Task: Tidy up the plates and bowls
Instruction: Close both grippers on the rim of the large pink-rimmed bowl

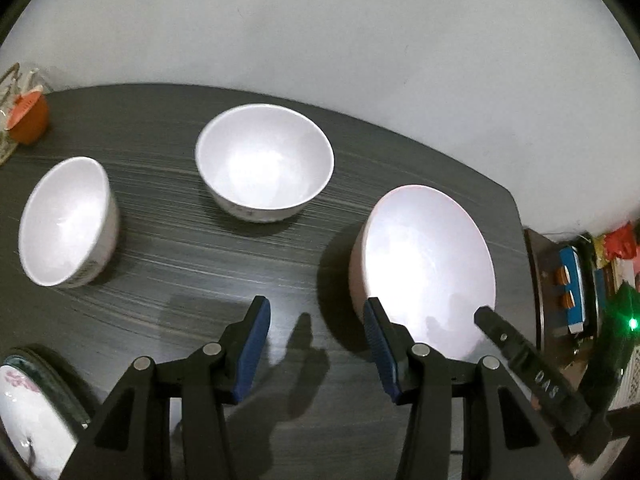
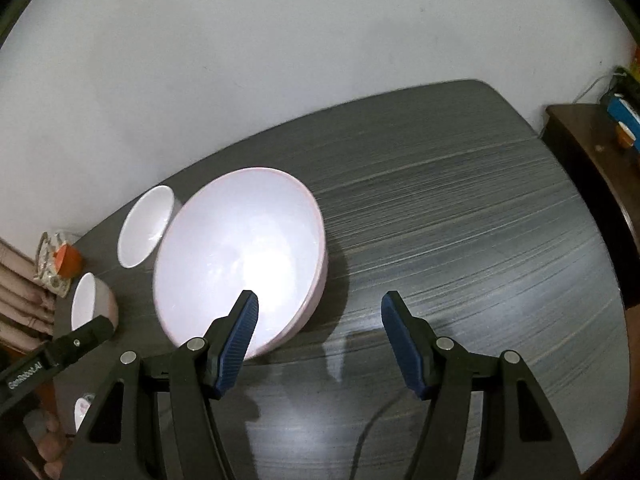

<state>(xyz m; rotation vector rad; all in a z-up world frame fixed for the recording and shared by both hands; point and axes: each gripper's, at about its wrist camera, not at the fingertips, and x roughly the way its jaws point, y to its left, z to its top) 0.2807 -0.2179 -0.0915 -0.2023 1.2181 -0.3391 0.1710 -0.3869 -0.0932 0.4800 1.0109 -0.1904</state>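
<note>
Both claws hang spread and empty above the dark bench (image 2: 460, 208): the left claw (image 1: 316, 312) beside the big pink-rimmed bowl (image 1: 428, 264), the right claw (image 2: 318, 308) at its other side. Two small white bowls (image 1: 266, 160) (image 1: 66, 222) sit beyond.

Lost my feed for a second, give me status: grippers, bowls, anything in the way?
Left gripper and right gripper both open, empty. Large bowl and two small bowls upright, separate, on table. Nothing blocking.
</note>
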